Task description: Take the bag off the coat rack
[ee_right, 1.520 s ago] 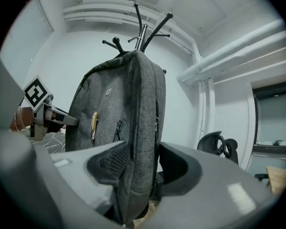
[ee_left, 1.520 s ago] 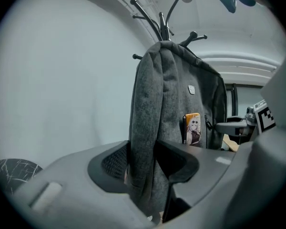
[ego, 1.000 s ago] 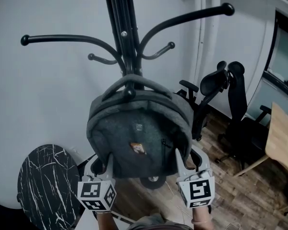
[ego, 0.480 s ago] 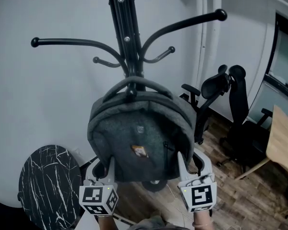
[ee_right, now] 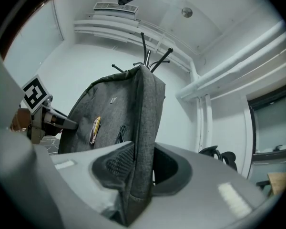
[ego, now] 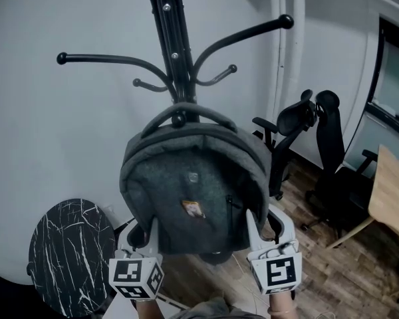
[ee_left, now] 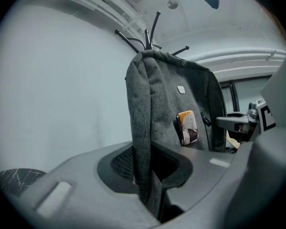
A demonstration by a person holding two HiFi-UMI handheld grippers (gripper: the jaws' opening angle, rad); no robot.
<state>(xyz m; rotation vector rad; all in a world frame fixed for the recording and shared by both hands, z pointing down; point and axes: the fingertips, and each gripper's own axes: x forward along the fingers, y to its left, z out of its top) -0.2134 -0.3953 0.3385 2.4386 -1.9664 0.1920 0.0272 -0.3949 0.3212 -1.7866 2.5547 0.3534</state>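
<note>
**Both grippers clamped on a grey backpack at the coat rack**

A plain white wall (ego: 66, 145) fills the background, with white pipes (ego: 286, 78) running up it at the right. The floor (ego: 332, 271) is wood-look plank. A black office chair (ego: 319, 151) stands to the right of the rack, and the corner of a wooden tabletop (ego: 392, 198) juts in at the far right. A round table (ego: 70, 251) with a black, white-veined marble top sits low at the left.

The black coat rack (ego: 171, 45) rises in the middle, its curved arms spreading to both sides. The grey felt backpack (ego: 193, 178) hangs against the pole, its top handle (ego: 186, 110) arching over the ball end of a low hook (ego: 179, 119). A small orange-and-white badge (ego: 194, 209) is fixed to its front. What it holds cannot be seen.

The left gripper (ego: 141, 230) grips the bag's lower left edge; its jaws have just been closing, and the fabric is pinched between the pads. The right gripper (ego: 266, 223) is clamped on the lower right edge in the same way.
</note>
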